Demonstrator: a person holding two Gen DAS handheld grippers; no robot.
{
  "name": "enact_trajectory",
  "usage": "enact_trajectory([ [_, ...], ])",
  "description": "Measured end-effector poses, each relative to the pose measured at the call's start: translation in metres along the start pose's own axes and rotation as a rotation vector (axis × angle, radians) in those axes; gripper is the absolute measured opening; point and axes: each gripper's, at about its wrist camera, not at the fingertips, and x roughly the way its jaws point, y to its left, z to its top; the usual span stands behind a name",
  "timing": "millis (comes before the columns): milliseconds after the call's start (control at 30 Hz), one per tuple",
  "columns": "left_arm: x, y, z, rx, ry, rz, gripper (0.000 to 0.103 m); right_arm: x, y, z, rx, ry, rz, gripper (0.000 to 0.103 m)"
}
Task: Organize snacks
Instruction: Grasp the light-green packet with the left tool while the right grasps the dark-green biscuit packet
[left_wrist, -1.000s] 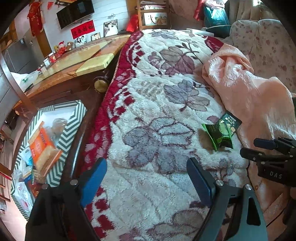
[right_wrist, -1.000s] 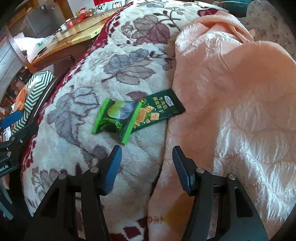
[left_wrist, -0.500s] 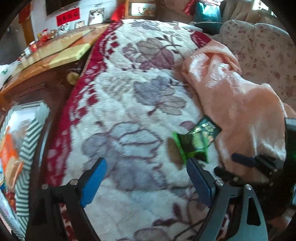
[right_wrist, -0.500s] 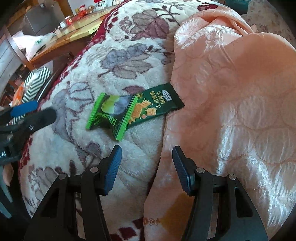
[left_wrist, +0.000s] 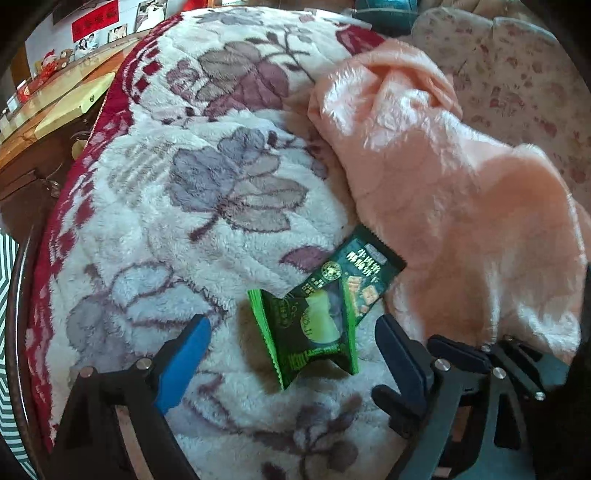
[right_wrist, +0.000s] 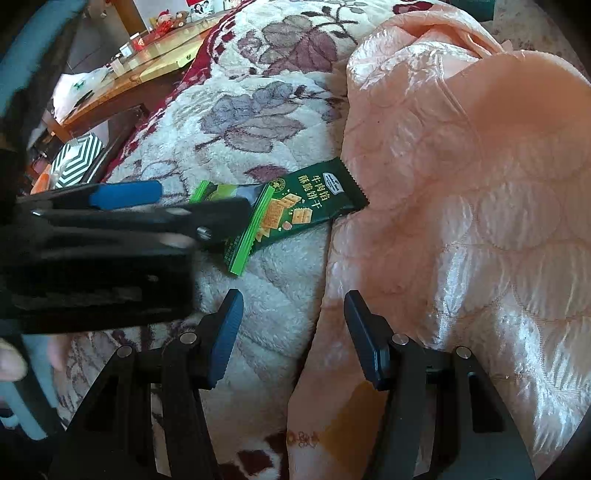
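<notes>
The left hand-held gripper (left_wrist: 291, 347) is released, with its jaws closing, and the small bright green snack packet (left_wrist: 312, 332) lies between its two fingers, not yet pressed by the pads. This packet is shiny, with crimped light green edges and a pale round picture on the front; it is a little puffed and bent. Just beyond it, farther from the left hand-held gripper and partly under its edge, lies a longer dark green biscuit packet (right_wrist: 314, 206) with yellow characters, a round emblem and pictures of square crackers; its far end has a saw-tooth cut. Both packets rest on the white fleece blanket (left_wrist: 207, 236) with purple flowers and a red border, and the dark packet touches the pink quilted cover (right_wrist: 461, 184) on its far side.

The right hand-held gripper (right_wrist: 291, 336) is released and grasps nothing; the two packets are ahead of it and slightly to its left, and the blanket and the pink cover meet between its fingers.
</notes>
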Motion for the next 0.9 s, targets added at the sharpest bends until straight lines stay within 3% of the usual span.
enact_trajectory([
  [67, 0.005, 0.004, -0.001, -0.002, 0.01, -0.006, 0.053, 0.0, -0.001, 0.0, 0.005, -0.002, 0.007, 0.057],
  [133, 0.009, 0.01, -0.002, -0.007, 0.022, -0.023, 0.045, -0.001, -0.001, 0.0, 0.011, -0.004, 0.014, 0.057],
  [267, -0.002, 0.023, -0.004, -0.017, -0.013, -0.017, 0.039, -0.003, -0.006, 0.002, 0.051, -0.018, 0.056, 0.057],
  [433, -0.026, 0.046, -0.013, -0.031, -0.063, 0.02, 0.037, 0.002, -0.016, 0.014, 0.179, -0.017, 0.141, 0.059],
  [700, -0.058, 0.083, -0.04, -0.048, -0.107, 0.087, 0.037, 0.043, -0.006, 0.056, 0.236, 0.023, 0.098, 0.06],
  [900, -0.068, 0.105, -0.05, -0.085, -0.123, 0.111, 0.037, 0.061, 0.01, 0.089, 0.165, 0.015, 0.027, 0.06],
])
